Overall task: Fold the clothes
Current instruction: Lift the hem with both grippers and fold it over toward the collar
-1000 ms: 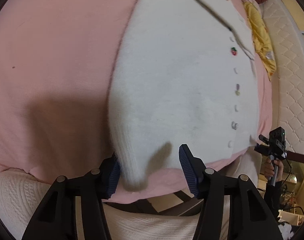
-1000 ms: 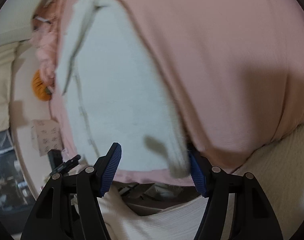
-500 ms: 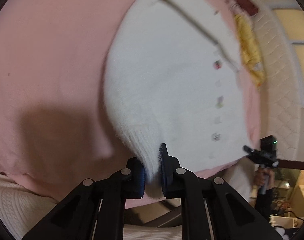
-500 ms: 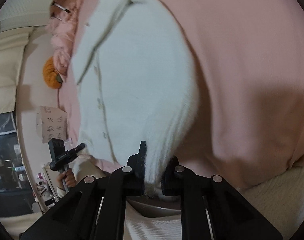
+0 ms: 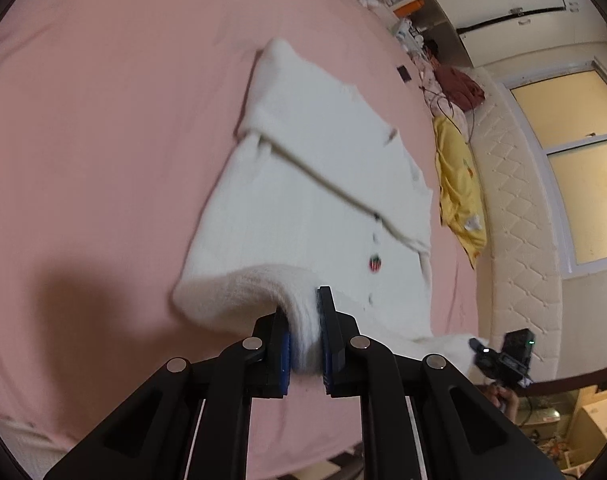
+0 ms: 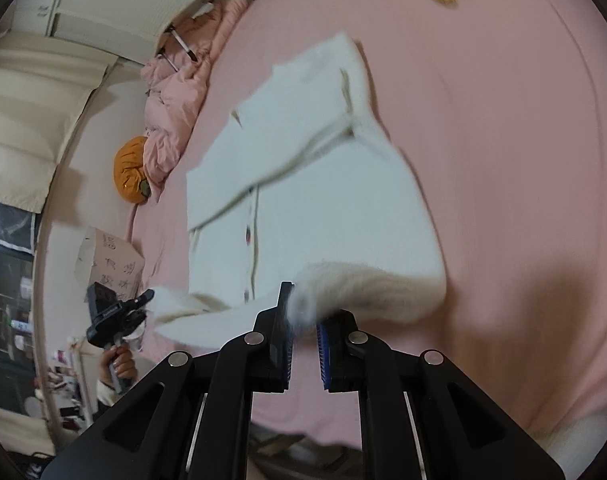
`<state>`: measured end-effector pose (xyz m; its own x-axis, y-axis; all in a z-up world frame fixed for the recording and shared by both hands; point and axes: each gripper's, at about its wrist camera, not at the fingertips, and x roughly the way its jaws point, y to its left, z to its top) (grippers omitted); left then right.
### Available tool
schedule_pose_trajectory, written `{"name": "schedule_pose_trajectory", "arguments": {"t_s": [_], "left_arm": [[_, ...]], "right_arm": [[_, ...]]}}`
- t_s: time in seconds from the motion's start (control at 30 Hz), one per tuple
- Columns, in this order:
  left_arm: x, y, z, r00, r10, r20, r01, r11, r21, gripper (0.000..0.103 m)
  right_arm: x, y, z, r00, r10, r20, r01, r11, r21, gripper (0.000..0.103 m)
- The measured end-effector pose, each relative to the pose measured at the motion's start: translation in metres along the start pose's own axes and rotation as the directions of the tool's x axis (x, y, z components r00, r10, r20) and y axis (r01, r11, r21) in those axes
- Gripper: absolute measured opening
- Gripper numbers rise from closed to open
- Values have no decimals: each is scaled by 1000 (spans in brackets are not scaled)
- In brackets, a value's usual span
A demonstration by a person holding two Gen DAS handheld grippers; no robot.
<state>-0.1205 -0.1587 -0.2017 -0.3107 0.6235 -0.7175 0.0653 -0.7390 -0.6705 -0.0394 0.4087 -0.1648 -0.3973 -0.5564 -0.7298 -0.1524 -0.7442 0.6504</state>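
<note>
A white fluffy cardigan [image 5: 303,200] with small buttons and a strawberry button lies on the pink bed sheet [image 5: 103,120]. My left gripper [image 5: 305,320] is shut on the left corner of the cardigan's hem and holds it raised off the bed. In the right wrist view the same cardigan [image 6: 315,208] is lifted at its other hem corner, with my right gripper [image 6: 303,316] shut on it. The right gripper [image 5: 499,356] also shows at the lower right of the left wrist view, and the left gripper [image 6: 111,312] at the lower left of the right wrist view, held by a hand.
A yellow garment [image 5: 459,192] and a dark red one [image 5: 459,84] lie along the quilted headboard [image 5: 515,216]. A crumpled pink duvet [image 6: 179,92], an orange pumpkin cushion [image 6: 129,172] and a cardboard box [image 6: 107,264] sit by the bed's other side.
Both grippers closed on the cardigan's hem corners and have risen, lifting the hem off the sheet. The views have tilted up, so more of the bed and room shows.
</note>
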Motion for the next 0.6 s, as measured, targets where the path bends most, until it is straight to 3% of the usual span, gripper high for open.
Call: {"name": "schedule_pose_trajectory", "arguments": {"t_s": [0.33, 0.6], "left_arm": [[24, -39, 107, 994, 72, 86, -78, 994, 71, 12], [71, -46, 216, 982, 155, 110, -163, 985, 63, 12]], "right_arm": [[22, 30, 122, 992, -114, 60, 120, 986, -118, 7], [71, 36, 234, 977, -195, 86, 205, 970, -130, 6]]}}
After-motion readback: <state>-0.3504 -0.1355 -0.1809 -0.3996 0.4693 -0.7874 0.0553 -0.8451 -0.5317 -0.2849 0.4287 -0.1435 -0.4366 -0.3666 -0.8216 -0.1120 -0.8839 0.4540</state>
